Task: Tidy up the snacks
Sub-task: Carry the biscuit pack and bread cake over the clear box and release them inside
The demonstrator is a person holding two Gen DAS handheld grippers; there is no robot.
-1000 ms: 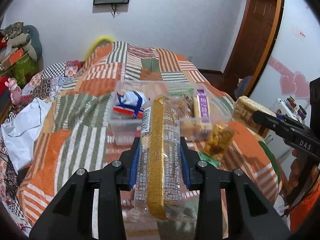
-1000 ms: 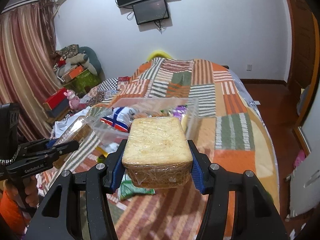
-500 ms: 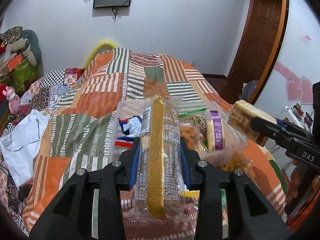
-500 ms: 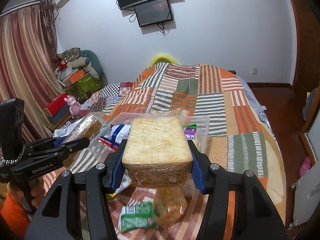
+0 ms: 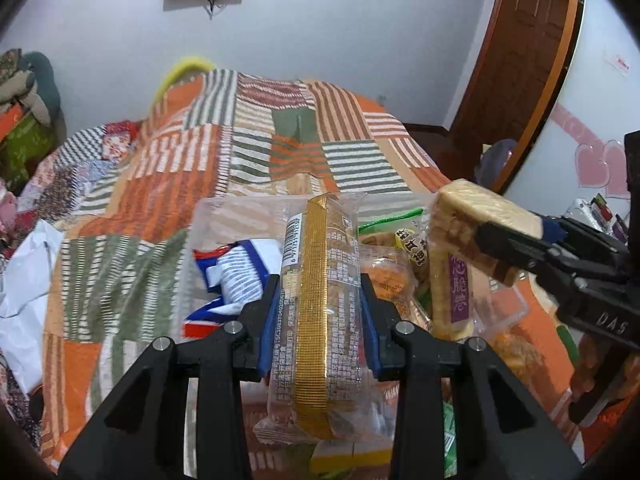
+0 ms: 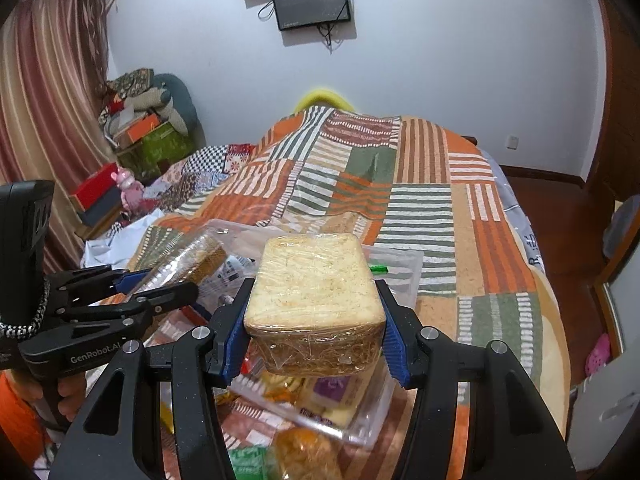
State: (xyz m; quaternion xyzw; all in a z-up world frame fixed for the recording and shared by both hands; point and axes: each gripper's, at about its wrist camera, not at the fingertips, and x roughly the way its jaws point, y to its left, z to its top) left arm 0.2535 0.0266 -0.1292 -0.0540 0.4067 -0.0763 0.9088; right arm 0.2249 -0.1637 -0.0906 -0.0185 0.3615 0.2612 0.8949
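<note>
My left gripper [image 5: 320, 320] is shut on a long clear packet with a gold strip [image 5: 318, 304], held above a clear plastic box [image 5: 224, 216] of snacks on the bed. My right gripper [image 6: 314, 332] is shut on a cling-wrapped bread block [image 6: 312, 280], held over the same box [image 6: 400, 268]. The bread block [image 5: 472, 216] and right gripper also show at the right of the left wrist view. The left gripper and its packet [image 6: 180, 256] show at the left of the right wrist view. A blue-white packet [image 5: 236, 276] and a purple-labelled packet [image 5: 458, 292] lie in the box.
The bed has an orange, green and white striped patchwork quilt [image 6: 420, 200]. A green packet [image 6: 248, 462] and an orange snack bag [image 6: 304, 456] lie on the quilt in front of the box. White cloth [image 5: 24, 272] lies at the left. A wooden door [image 5: 516, 60] stands at the right.
Both grippers have moved forward over the box with their snacks still held. The box and its packets now sit closer and lower in both views.
</note>
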